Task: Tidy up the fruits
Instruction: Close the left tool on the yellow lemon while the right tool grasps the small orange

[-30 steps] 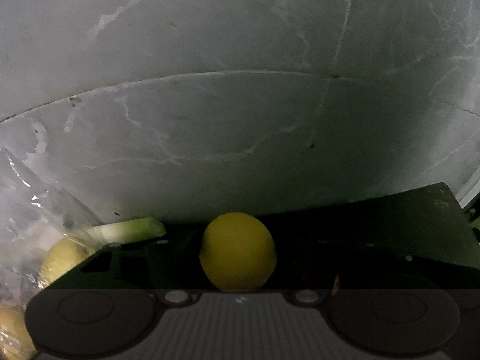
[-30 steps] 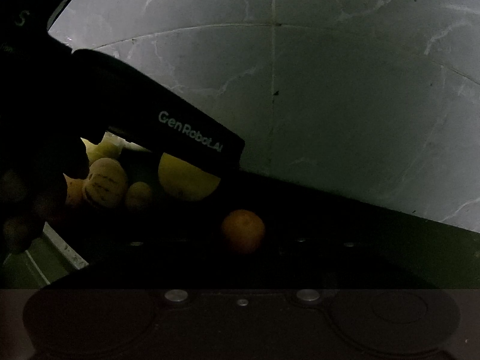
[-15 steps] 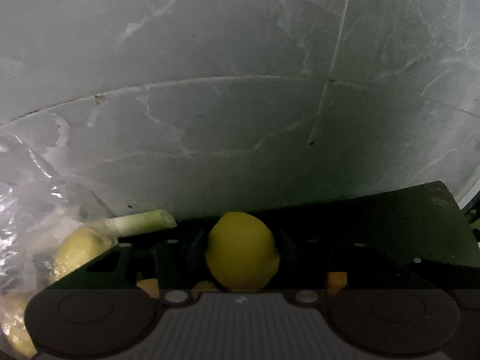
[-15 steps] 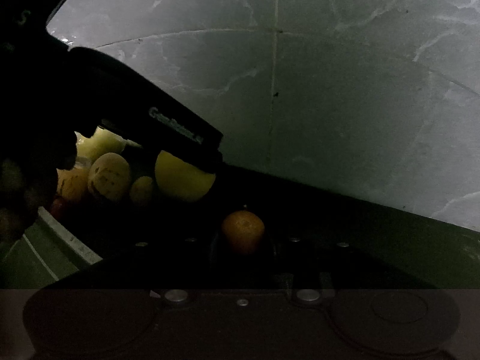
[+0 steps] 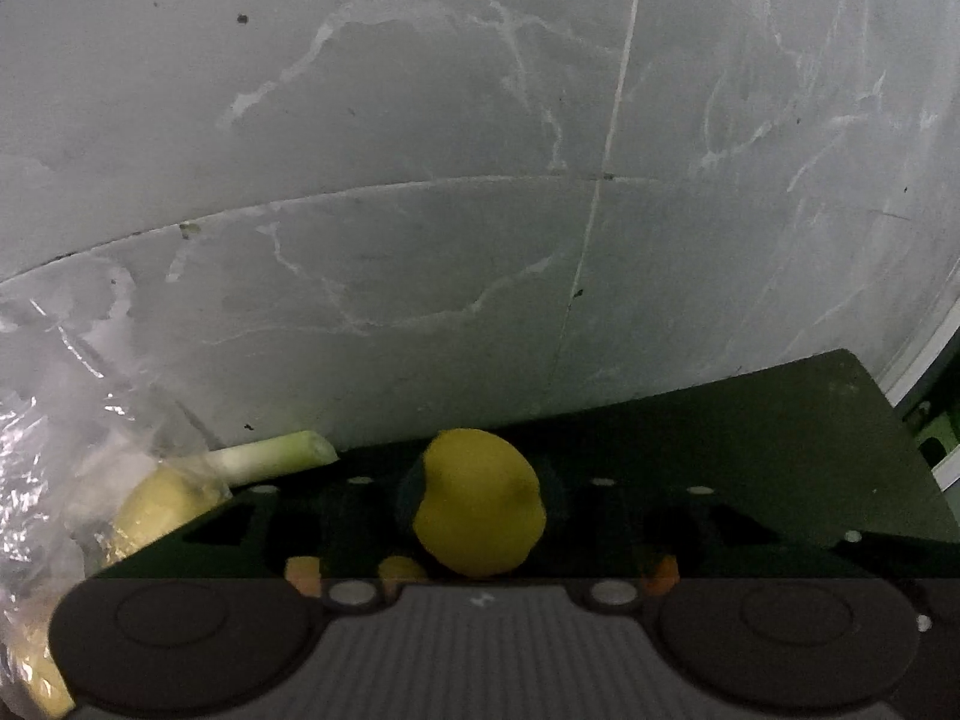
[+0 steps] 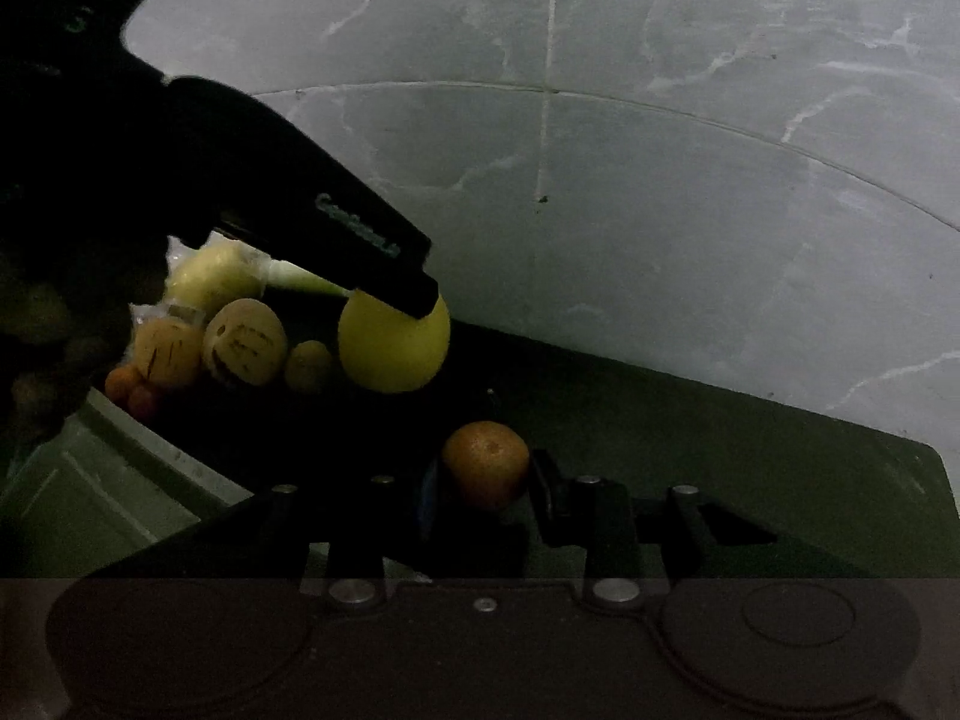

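Up close in the left wrist view, the left gripper (image 5: pixel 477 504) is closed on a yellow lemon (image 5: pixel 480 504) above the dark tabletop (image 5: pixel 750 450). At the left edge, a green stalk (image 5: pixel 270 456) sticks out of a clear plastic bag (image 5: pixel 54 420) holding pale fruit.

From the right wrist view, the right gripper (image 6: pixel 486 474) clamps an orange (image 6: pixel 486 471). The left gripper (image 6: pixel 390 291) holds the lemon (image 6: pixel 393 351) beside a pile of fruit (image 6: pixel 240 342) near the tabletop's (image 6: pixel 720 456) left edge, against the marbled grey wall (image 6: pixel 660 180).
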`<state>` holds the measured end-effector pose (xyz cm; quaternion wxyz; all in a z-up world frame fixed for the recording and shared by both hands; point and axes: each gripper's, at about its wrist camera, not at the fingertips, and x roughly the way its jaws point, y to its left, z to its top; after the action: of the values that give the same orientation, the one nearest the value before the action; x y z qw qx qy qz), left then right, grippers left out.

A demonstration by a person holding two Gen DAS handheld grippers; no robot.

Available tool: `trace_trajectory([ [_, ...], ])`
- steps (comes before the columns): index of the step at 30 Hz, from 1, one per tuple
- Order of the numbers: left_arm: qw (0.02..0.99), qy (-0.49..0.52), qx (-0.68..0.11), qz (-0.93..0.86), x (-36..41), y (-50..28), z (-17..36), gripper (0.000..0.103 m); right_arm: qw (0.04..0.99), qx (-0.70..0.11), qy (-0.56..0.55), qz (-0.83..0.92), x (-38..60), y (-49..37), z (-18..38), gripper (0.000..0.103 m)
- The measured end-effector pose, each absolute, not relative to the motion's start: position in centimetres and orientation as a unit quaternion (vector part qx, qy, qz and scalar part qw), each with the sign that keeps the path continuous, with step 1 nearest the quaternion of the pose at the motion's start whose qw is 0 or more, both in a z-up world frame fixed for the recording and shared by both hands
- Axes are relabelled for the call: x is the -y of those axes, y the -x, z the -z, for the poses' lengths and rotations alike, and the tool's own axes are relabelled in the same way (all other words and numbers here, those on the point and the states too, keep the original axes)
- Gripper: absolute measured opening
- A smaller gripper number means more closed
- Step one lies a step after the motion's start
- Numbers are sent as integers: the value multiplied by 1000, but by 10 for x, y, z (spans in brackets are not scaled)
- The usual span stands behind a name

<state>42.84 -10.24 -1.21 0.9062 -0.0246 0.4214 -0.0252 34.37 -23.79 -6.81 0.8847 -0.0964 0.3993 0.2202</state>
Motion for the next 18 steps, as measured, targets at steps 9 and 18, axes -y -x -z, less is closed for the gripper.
trace_trajectory([
  [9,902,-3,-433,8,111,-447,25,65,890,-398,91,-206,250,-338,66,34],
  [18,887,-29,-462,-5,112,-460,46,62,894,-396,86,-191,258,-335,62,34],
])
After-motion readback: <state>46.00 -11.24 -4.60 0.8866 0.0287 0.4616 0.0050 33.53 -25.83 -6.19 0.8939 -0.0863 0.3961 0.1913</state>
